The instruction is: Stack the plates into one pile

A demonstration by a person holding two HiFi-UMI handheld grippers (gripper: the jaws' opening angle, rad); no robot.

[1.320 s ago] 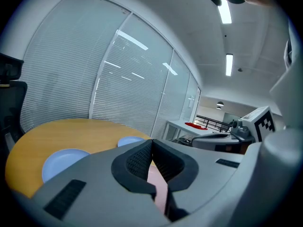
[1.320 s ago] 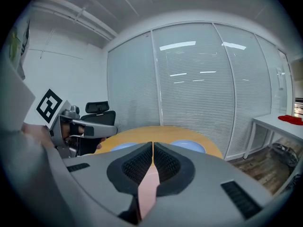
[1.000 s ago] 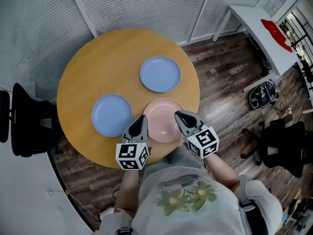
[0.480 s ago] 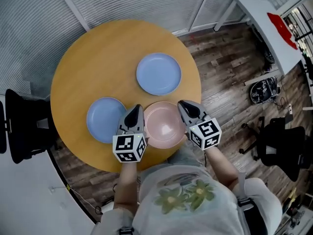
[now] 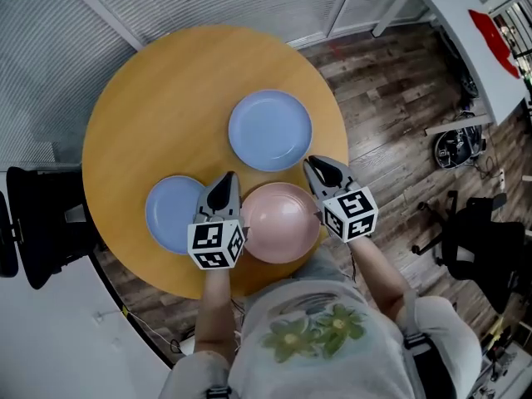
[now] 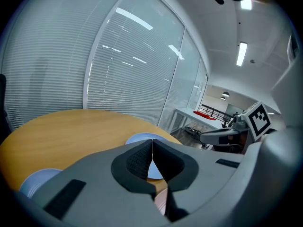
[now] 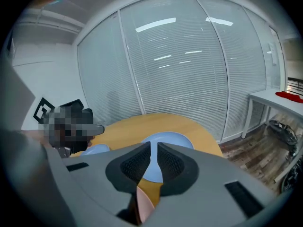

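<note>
On the round wooden table (image 5: 158, 90) lie three plates. One blue plate (image 5: 270, 130) is at the far side, a second blue plate (image 5: 170, 214) at the near left, and a pink plate (image 5: 281, 223) at the near edge. My left gripper (image 5: 225, 178) hovers shut over the gap between the left blue plate and the pink one. At the pink plate's far right rim, my right gripper (image 5: 315, 164) is also shut. Neither holds anything. The left gripper view shows the shut left gripper (image 6: 152, 143) aimed at the far blue plate (image 6: 137, 138). The right gripper (image 7: 154, 145) faces the same blue plate (image 7: 170, 138).
A black chair (image 5: 41, 223) stands left of the table and another black chair (image 5: 490, 248) on the wood floor at the right. A white desk (image 5: 465, 32) with a red object is at the upper right, a dark bag (image 5: 453, 148) below it. Blinds line the far wall.
Both grippers have moved forward and lower over the table, from the pink plate's near edge to either side of its far half. Both stay shut; the plates have not moved.
</note>
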